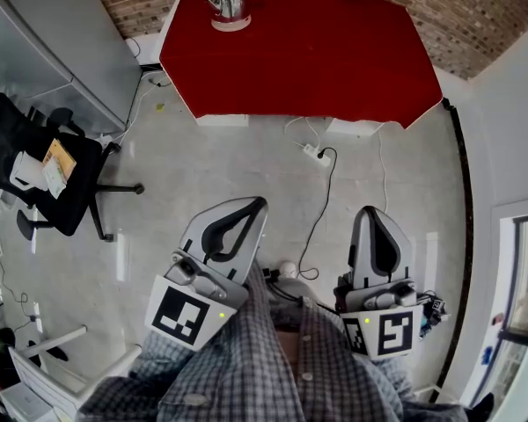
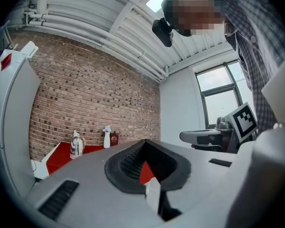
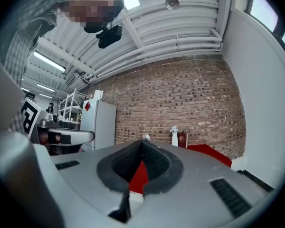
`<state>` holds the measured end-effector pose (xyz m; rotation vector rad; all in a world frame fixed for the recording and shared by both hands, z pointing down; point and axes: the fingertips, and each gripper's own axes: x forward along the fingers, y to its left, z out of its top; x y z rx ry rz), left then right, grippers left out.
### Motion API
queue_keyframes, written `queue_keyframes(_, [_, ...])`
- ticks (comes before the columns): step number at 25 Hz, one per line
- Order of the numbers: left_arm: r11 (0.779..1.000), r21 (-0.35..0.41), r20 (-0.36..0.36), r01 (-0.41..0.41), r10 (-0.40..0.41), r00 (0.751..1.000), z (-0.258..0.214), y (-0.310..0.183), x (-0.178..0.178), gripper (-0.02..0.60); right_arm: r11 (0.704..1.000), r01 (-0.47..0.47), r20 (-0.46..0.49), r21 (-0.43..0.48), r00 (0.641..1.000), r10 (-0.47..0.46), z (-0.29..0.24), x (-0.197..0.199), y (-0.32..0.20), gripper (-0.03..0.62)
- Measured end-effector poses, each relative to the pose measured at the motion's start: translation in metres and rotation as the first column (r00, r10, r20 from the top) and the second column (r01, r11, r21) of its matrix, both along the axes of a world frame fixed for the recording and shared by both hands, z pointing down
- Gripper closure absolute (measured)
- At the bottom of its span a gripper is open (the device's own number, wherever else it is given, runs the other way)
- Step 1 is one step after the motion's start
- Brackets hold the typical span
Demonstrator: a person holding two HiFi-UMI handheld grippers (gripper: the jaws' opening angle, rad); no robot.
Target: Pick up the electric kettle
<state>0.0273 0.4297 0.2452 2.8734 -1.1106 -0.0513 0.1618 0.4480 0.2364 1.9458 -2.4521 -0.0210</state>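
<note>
Head view, bottom of frame: left gripper (image 1: 246,214) and right gripper (image 1: 374,222), both closed tight with nothing between the jaws, held level side by side over the pale floor (image 1: 246,148). Same in each gripper view: pads pressed together, empty.

Further up the frame, past a cable and power strip (image 1: 311,151): red surface (image 1: 317,51) against the brick wall. At its far upper-left part, standing upright on a light round base (image 1: 231,25): electric kettle (image 1: 230,1).

Probably rigid and polished metal, so slippery on the rounded body. Weight dependent on water inside, not readable from here. Best taken by the handle at the top, hard to make out at this range; should lift straight up off the base.

Well apart from both grippers, ahead and toward the upper left of centre. Small at mid-left in the left gripper view (image 2: 76,145); only a tip showing above the closed jaws in the right gripper view (image 3: 145,137). Jaws to be opened before any grasp.
</note>
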Motion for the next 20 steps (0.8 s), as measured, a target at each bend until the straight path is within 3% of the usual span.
queue_keyframes(5, [1.0,0.009,-0.007,0.0,0.0,1.0,-0.001,-0.002,-0.008,0.575,1.0,0.019,-0.03,0.016,0.999,-0.019,0.0,-0.015,-0.001,0.588])
queue_keyframes(12, [1.0,0.014,-0.014,-0.003,0.003,1.0,-0.001,-0.004,-0.029,0.575,1.0,-0.024,-0.097,0.007,0.995,0.025,0.0,-0.032,-0.003,0.588])
queue_keyframes(18, [1.0,0.026,-0.015,-0.007,0.008,1.0,-0.001,-0.005,-0.051,0.575,0.991,-0.06,-0.1,-0.119,0.994,0.048,0.022,-0.048,0.0,0.588])
queue_keyframes(20, [1.0,0.023,-0.013,-0.004,0.004,1.0,0.001,-0.005,-0.059,0.575,0.992,-0.067,-0.116,-0.102,0.992,0.055,0.022,-0.055,-0.001,0.588])
